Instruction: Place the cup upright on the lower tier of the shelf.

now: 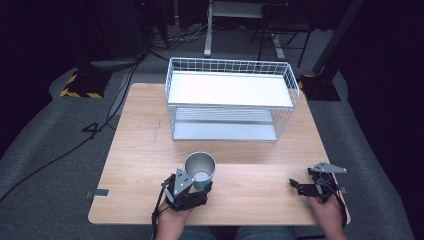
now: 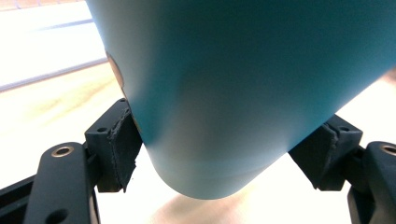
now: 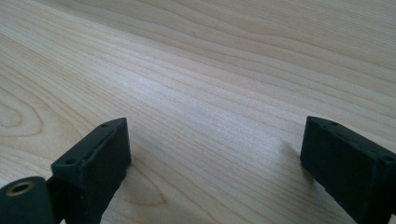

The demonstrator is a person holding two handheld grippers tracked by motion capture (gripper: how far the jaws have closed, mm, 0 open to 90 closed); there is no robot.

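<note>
**Wooden table, 1 cup in hand, 1 wire rack**

Room: we record a dark room with grey carpet, cables trailing across the floor at the left and a black-and-yellow striped base at the far left corner. In the middle stands a light wooden table [image 1: 140, 150].

Item 1, wire rack [image 1: 231, 100]: white, 2 shelves, set at the far half of the table, its open front toward us. We see nothing on either shelf.

Item 2, cup [image 1: 200, 170]: teal outside, bare metal inside, upright with its mouth up, at the near edge of the table left of centre, well apart from the rack. In the left gripper view its rounded base hangs clear of the wood, with a shadow beneath it.

Item 3, left gripper [image 1: 196, 188]: held in the person's left hand [image 1: 172, 220] at the near edge. Its 2 black jaws are clamped on the lower wall of the cup, 1 pad [image 2: 122, 144] pressed to each side, so we note the cup as firmly gripped.

Item 4, right gripper [image 1: 295, 185]: held in the right hand [image 1: 326, 210] near the table's near right corner, well apart from the cup. Its 2 jaws stand wide apart just above the bare wood, and we find nothing between them.
</note>
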